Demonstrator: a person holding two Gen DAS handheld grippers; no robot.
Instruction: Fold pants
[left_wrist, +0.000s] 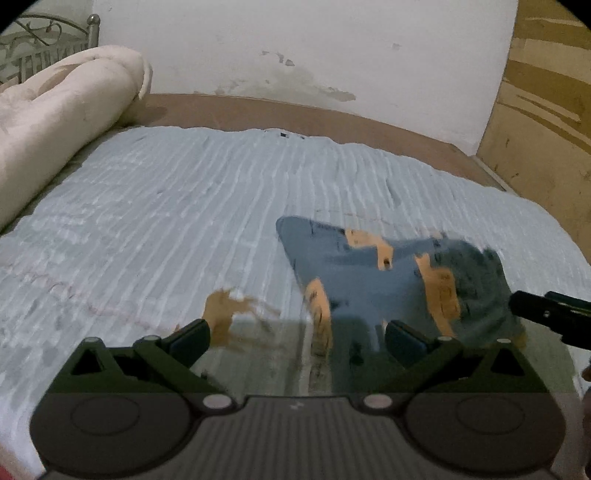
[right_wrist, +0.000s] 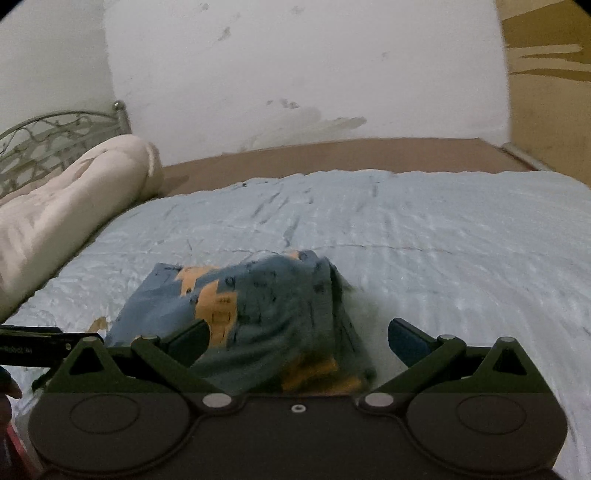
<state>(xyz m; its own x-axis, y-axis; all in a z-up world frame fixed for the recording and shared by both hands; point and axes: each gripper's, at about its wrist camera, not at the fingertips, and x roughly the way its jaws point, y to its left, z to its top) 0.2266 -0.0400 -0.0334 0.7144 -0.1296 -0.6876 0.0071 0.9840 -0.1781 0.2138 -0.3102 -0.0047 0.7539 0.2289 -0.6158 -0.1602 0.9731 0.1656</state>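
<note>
Pale blue ribbed bedspread (left_wrist: 184, 206), cream rolled duvet (left_wrist: 62, 122) beside metal headboard (left_wrist: 33, 40), stained white wall (left_wrist: 295, 55).

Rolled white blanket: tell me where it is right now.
The rolled white blanket lies along the left edge of the bed in both views, beside the light blue bedspread and in front of the metal headboard, far from the pants.
</note>
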